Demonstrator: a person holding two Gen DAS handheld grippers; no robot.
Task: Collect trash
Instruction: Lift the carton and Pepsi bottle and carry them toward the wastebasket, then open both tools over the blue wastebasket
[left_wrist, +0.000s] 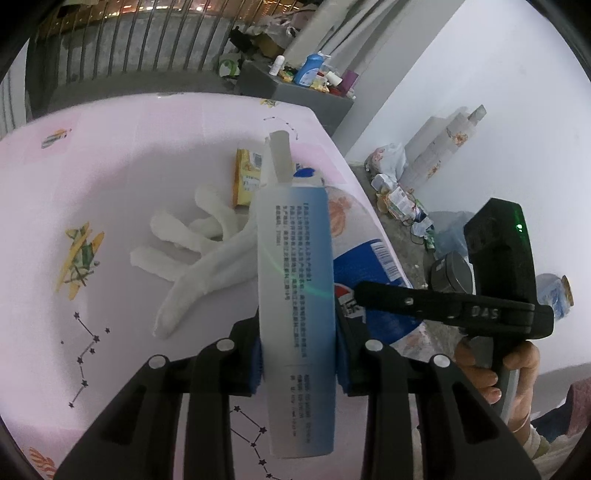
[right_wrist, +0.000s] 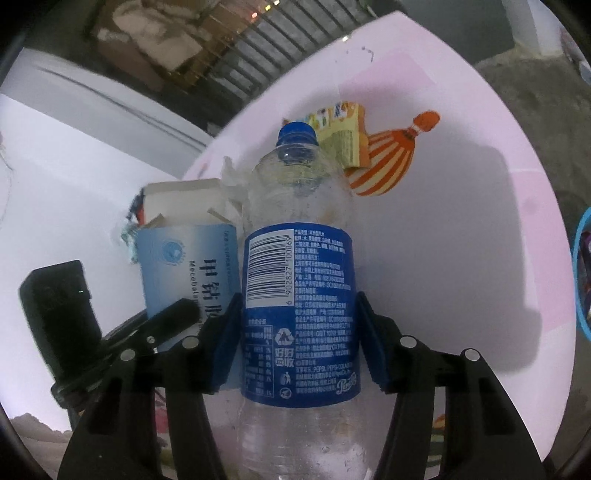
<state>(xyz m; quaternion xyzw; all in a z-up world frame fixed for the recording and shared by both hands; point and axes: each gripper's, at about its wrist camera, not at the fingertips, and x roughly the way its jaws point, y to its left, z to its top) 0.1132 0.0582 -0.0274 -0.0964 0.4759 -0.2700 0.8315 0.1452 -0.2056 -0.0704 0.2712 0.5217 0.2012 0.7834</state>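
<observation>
My left gripper (left_wrist: 299, 369) is shut on a white and blue medicine box (left_wrist: 295, 258), which stands up between the blue pads with its top flap open. The same box (right_wrist: 184, 266) shows left of the bottle in the right wrist view. My right gripper (right_wrist: 297, 325) has an empty Pepsi bottle (right_wrist: 295, 184) with a blue cap between its jaws, and both pads touch the blue label. In the left wrist view that bottle (left_wrist: 369, 266) lies just right of the box at the table's edge. A white glove (left_wrist: 207, 240) and a yellow wrapper (left_wrist: 245, 177) lie on the pink tablecloth (left_wrist: 110, 166).
Beyond the bottle cap lies the yellow wrapper (right_wrist: 343, 144). A grey cabinet (left_wrist: 306, 92) with several bottles stands behind the table. Bags and packets (left_wrist: 399, 195) lie on the floor by the white wall. A blue-rimmed container (right_wrist: 581, 273) is at the right edge.
</observation>
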